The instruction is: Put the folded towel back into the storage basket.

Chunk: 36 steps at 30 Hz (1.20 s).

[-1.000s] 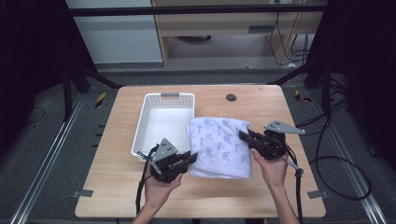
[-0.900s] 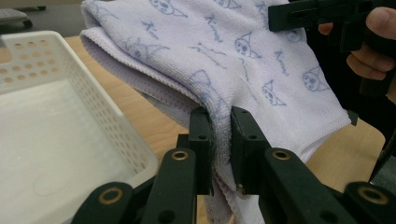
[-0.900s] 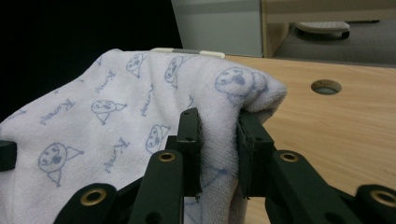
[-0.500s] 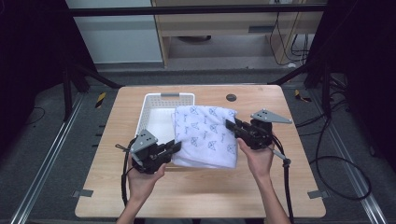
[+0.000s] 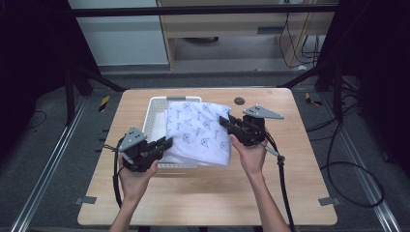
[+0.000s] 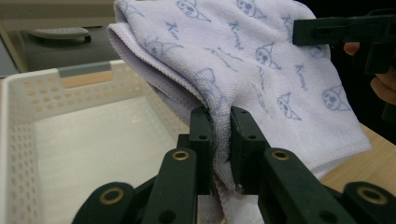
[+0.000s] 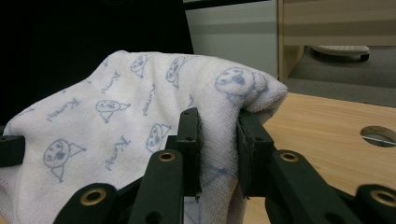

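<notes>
A folded white towel (image 5: 198,133) with a blue print is being pinched at its near-left edge by the left gripper (image 5: 164,144) and at its right edge by the right gripper (image 5: 227,122). It is being held over the white perforated basket (image 5: 152,121), on the wooden table (image 5: 295,159).

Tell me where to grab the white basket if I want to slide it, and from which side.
Grip the white basket by its far rim, at the handle cutout. Come from the far end: the towel drapes over the near and right sides, while that edge stays bare.
</notes>
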{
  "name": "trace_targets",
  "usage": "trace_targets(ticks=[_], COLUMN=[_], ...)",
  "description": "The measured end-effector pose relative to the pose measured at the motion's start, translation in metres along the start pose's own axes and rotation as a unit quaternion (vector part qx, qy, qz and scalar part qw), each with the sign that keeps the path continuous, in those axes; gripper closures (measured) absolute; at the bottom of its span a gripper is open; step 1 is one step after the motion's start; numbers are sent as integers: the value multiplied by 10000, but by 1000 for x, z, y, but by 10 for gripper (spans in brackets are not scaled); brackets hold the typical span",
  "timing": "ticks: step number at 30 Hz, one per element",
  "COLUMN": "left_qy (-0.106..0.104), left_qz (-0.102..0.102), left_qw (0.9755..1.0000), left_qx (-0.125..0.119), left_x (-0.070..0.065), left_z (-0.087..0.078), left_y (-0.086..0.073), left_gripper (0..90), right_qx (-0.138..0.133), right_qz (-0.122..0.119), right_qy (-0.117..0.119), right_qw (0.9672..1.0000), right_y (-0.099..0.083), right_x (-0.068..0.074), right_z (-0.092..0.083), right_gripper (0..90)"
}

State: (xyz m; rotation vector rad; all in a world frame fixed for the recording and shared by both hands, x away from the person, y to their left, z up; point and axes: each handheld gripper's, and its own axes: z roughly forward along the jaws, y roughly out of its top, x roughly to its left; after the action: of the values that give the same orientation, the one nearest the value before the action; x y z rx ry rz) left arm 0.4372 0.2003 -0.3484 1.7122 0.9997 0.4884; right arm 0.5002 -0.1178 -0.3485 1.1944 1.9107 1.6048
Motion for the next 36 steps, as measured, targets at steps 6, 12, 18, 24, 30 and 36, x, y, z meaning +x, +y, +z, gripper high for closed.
trace_targets(ticks=[6,12,18,24,30,36], left_qy=[153,276,423,649,825,905], left_qz=[-80,-219,-330,-363,-417,-491], left_qw=[9998,9993,9985,9972,9957,9947], left_qx=[-54,-97,-109,-122,-98,27], left_x=[13,30,46,58,70,81], left_z=[-4,-8,-10,-12,-10,-2], left_y=[1,2,1,0,-2,-9], left_gripper=[798,798,799,799,800,800], right_qx=[-6,-40,-24,16,25,151], right_qz=[-37,-16,-31,-72,-99,-116], right_qy=[45,111,127,148,162,130], right_qw=[10000,9999,9999,9999,9998,9997], right_y=[5,12,17,19,19,13], right_x=[9,16,24,32,37,38], right_z=[16,32,50,68,86,104], right_gripper=[736,736,736,735,736,735])
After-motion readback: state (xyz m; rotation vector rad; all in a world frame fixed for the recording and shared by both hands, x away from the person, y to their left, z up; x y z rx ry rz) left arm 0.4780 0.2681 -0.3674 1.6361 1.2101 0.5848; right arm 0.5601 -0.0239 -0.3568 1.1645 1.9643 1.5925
